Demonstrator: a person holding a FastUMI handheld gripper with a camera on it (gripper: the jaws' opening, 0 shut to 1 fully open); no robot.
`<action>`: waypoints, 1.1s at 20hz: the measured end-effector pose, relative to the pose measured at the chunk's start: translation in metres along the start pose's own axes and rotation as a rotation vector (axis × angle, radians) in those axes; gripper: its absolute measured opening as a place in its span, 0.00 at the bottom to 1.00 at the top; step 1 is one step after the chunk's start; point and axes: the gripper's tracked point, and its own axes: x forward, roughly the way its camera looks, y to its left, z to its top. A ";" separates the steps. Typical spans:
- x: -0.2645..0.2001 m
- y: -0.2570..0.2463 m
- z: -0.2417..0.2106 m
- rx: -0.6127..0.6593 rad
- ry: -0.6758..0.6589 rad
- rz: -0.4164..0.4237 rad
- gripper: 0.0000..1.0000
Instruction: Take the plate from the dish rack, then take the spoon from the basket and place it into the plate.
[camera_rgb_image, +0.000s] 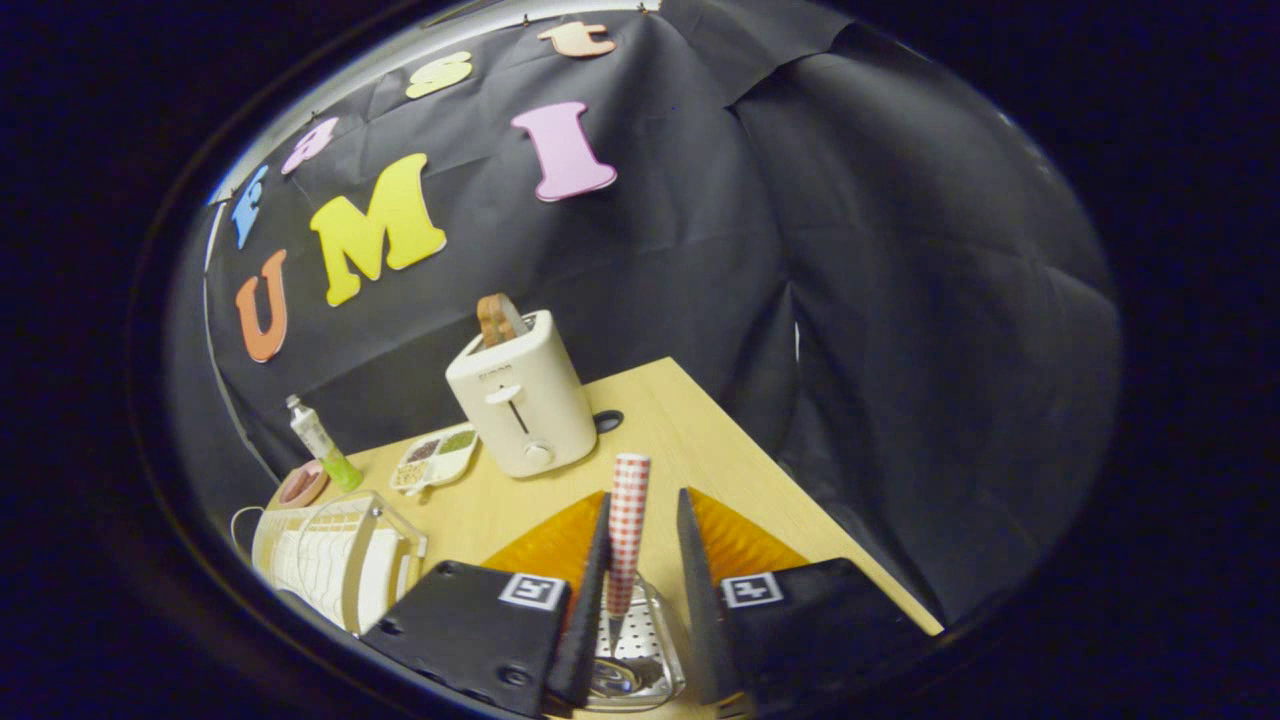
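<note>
The tongs (640, 590) stand open around the spoon's checked handle (629, 520), upright in the clear basket (655, 650) on the tabletop (700, 440). Light, stiff and likely slick, it is best gripped mid-handle.

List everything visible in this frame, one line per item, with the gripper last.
Spoon: one, red-and-white checked handle, upright between the gripper's fingers.
Glass dish: one, clear, under the spoon.
Mat: one, orange, under the dish.
Toaster: one, cream, beyond the fingers, a brown slice in its slot.
Sectioned tray: one, white, beside the toaster.
Tube: one, green and white, beside the tray.
Tape roll: one, pinkish, by the tube.
Dish rack: one, white wire.
Table: one, light wood.
Gripper: one, fingers either side of the spoon; contact unclear.
</note>
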 end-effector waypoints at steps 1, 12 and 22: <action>-0.002 0.004 0.002 -0.010 -0.014 -0.007 0.36; -0.079 0.039 0.056 -0.127 -0.255 -0.024 0.16; -0.202 0.106 0.084 -0.141 -0.383 0.073 0.14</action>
